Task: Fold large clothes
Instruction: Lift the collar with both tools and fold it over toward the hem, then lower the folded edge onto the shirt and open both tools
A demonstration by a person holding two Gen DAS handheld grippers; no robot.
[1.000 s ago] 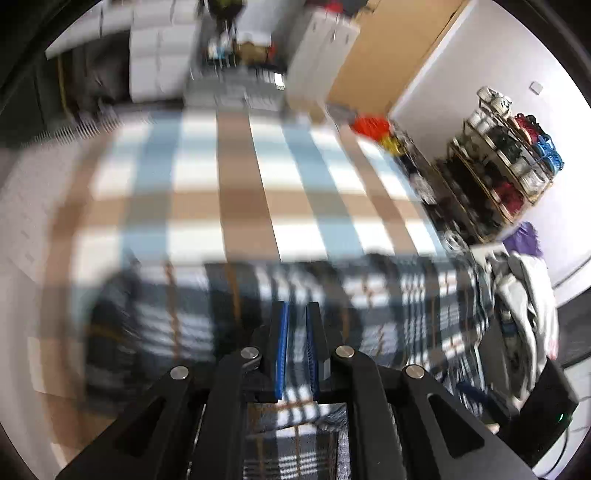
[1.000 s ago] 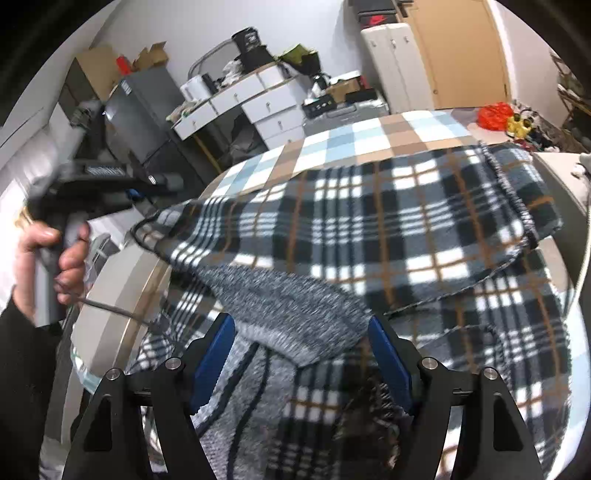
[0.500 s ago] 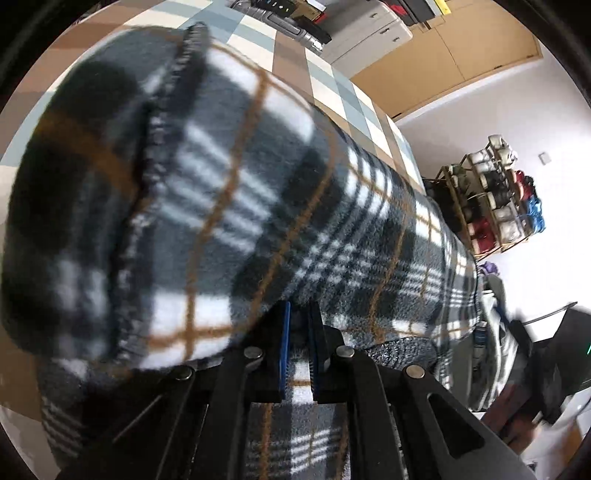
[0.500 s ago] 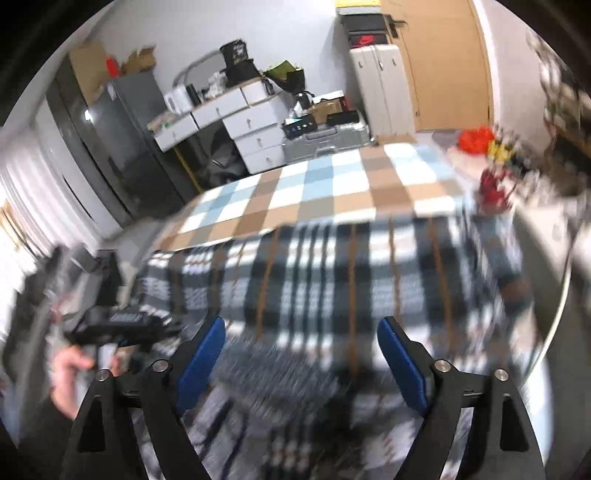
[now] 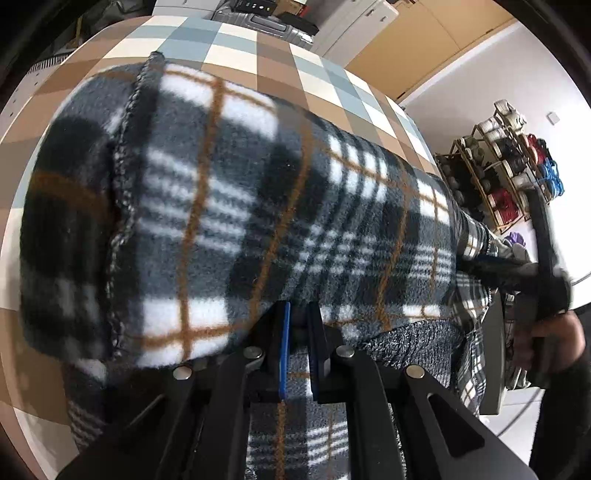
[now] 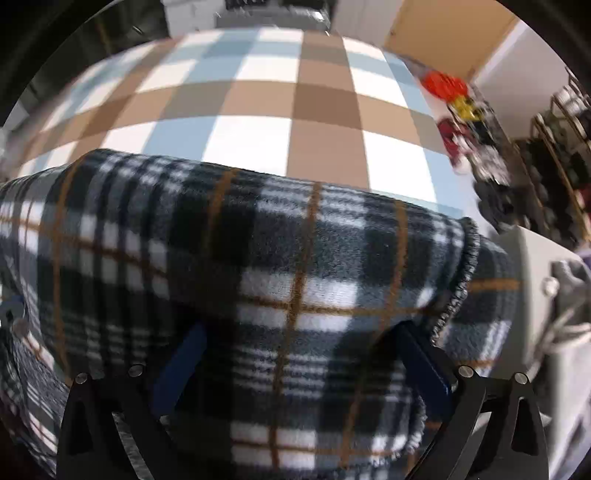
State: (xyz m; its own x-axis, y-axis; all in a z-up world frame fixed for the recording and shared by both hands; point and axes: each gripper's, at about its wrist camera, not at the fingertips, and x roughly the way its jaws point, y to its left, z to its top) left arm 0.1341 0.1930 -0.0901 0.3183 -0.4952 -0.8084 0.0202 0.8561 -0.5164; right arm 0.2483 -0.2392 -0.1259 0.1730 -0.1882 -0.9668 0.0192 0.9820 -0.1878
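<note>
A dark plaid fleece (image 5: 258,206) with orange lines lies folded over on the checked table (image 5: 280,55). Its stitched hem runs down the left side. My left gripper (image 5: 298,317) is shut on the fleece's near edge, its tips tucked under the fold. The grey knit underside (image 5: 406,339) shows to the right of it. My right gripper (image 6: 299,369) points steeply down over the fleece (image 6: 277,258). Its jaws are opening wide, fabric lies between the blue pads (image 6: 181,365), and they do not press on it. A hand (image 5: 546,343) holds that gripper at the right edge.
Bare checked cloth (image 6: 258,96) stretches beyond the fleece. A shoe rack (image 5: 517,162) stands by the white wall on the right, with wooden doors (image 5: 424,44) behind. A grey case (image 5: 258,18) sits past the table's far edge. A pale box (image 6: 546,266) is at the right.
The left gripper carried the fleece edge forward and down, then held still. The right gripper let go of the grey knit corner, spread wider and tipped down over the fleece.
</note>
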